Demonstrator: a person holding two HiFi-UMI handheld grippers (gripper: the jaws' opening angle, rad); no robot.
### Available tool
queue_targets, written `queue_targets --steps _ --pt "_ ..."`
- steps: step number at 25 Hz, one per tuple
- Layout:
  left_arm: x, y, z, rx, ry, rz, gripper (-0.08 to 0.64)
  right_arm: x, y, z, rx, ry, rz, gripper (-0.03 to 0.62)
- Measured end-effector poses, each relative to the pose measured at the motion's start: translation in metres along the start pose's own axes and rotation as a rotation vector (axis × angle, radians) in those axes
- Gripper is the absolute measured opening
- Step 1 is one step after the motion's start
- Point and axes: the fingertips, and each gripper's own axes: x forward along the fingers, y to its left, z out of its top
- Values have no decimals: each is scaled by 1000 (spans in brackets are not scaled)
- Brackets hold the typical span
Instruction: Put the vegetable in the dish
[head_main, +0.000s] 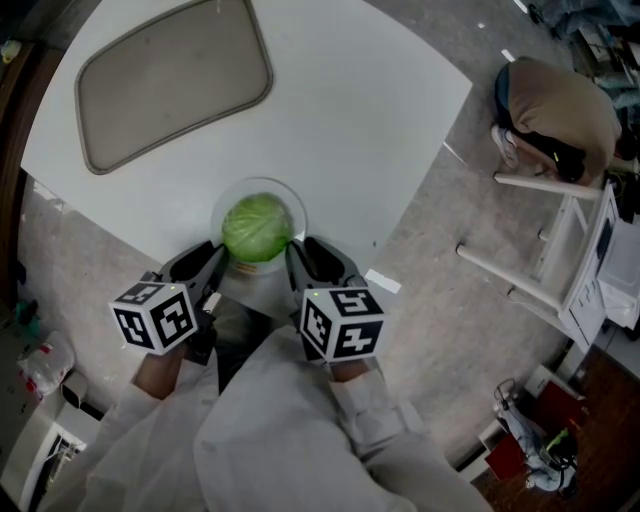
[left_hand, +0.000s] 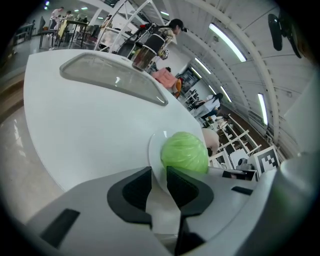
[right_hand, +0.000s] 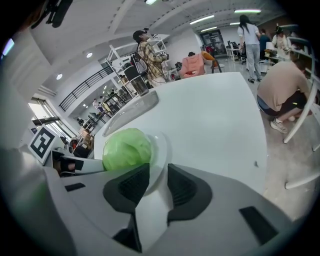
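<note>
Cabbage (head_main: 257, 227), pale green, round, seated in a shallow white dish (head_main: 262, 184); the dish stands on a white table (head_main: 350, 120) close to its near edge. Left gripper (head_main: 215, 258): jaws drawn to a narrow gap with the dish's left rim pinched between the dark pads, the cabbage just beyond the jaw tips. Right gripper (head_main: 300, 255): jaws likewise narrow and closed on the dish's right rim, the cabbage just to the inner side. The two grippers flank the dish, both pointing away from the person, roughly parallel and near each other. Marker cubes sit at the rear of each, left cube (head_main: 155, 317) and right cube (head_main: 341, 322); white sleeves (head_main: 270, 430) run back from them toward the lower edge of the head view. Grey oblong tray (head_main: 175, 80), far side of the table, well apart from the dish. Crouching person (head_main: 555, 110) on the floor beyond the table's right edge, beside a white frame (head_main: 560, 240)
</note>
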Motion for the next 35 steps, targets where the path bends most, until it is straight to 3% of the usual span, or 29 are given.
queue_targets --steps 14,21,35 --pt "0 2 3 16 -44 18 72 2 1 2 49 -15 17 93" --pt "0 -1 2 75 -48 55 74 1 0 2 30 -12 -25 89" --pt "-4 -2 -1 76 -73 77 72 -2 1 3 69 -20 7 69"
